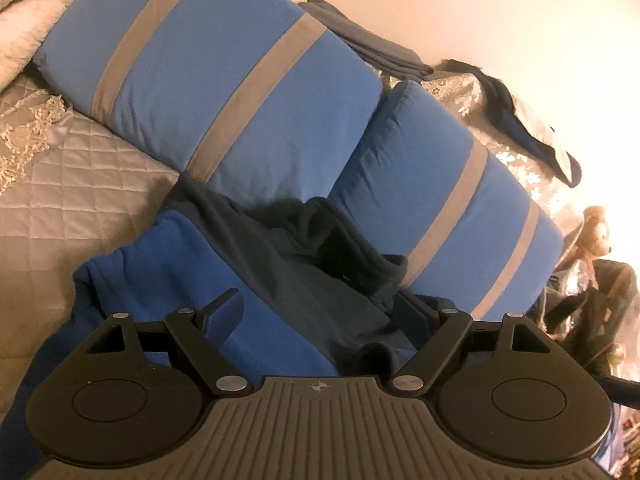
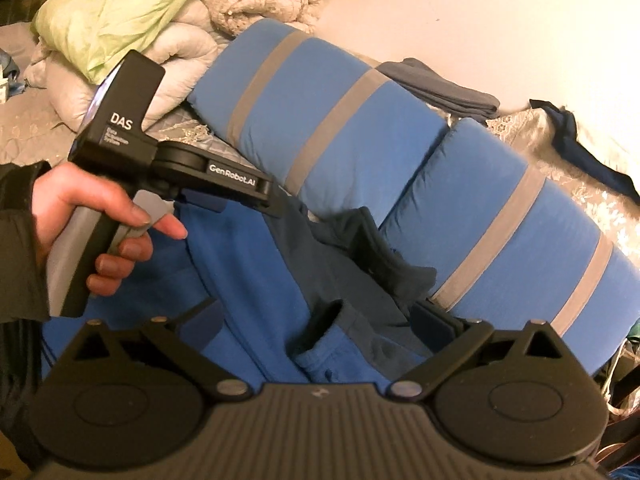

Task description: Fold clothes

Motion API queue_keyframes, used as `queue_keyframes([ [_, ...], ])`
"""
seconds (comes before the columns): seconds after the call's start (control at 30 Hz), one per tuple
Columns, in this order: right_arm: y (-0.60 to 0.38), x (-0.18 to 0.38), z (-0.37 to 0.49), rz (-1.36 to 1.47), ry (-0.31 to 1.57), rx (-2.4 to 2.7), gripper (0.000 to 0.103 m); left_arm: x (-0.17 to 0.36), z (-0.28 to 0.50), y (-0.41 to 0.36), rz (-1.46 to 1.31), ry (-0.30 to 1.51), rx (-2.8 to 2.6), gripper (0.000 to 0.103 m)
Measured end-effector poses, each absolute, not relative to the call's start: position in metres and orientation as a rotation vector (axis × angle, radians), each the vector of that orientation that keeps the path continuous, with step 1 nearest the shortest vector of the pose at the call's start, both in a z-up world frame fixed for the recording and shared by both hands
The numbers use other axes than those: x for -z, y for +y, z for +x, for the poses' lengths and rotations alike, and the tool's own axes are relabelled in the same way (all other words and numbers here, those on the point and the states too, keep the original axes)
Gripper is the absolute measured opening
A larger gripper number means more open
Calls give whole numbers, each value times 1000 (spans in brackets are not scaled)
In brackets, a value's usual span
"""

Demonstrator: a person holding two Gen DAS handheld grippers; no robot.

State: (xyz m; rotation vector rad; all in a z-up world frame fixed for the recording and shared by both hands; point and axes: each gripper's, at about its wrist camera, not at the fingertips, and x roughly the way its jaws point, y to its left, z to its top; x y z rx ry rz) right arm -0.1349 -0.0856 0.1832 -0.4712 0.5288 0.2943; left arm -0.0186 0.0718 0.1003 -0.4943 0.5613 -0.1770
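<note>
Fleece, royal blue with navy panels: a jacket (image 1: 256, 280) lies rumpled on the quilted bedspread (image 1: 80, 184), directly ahead of and beneath both grippers, its navy collar (image 2: 380, 252) bunched against two blue bolsters with grey bands (image 1: 224, 92). Long axis is hard to tell; the cloth seems to run from the collar back toward the person. Left gripper (image 1: 320, 320) hovers with fingers spread, nothing between them, nearer the collar. Right gripper (image 2: 316, 320) likewise spread and empty, over a cuff-like opening (image 2: 324, 324). A hand (image 2: 100, 232) holds the left tool's handle.

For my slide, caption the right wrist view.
Open right gripper over a blue fleece garment; left gripper held beside striped pillows.
</note>
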Motion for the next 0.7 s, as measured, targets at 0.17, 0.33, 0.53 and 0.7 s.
queue_keyframes([
  [0.17, -98, -183, -138, -403, 516, -272, 103, -101, -19, 66, -472, 566, 194, 82],
  [0.33, -118, -203, -156, -340, 455, -233, 103, -103, -22, 66, -444, 555, 181, 82],
  [0.53, -145, -268, -189, -268, 327, -215, 103, -102, -17, 65, -447, 570, 175, 82],
  [0.7, -163, -330, -197, -143, 268, -202, 103, -103, -17, 61, -418, 565, 176, 82],
])
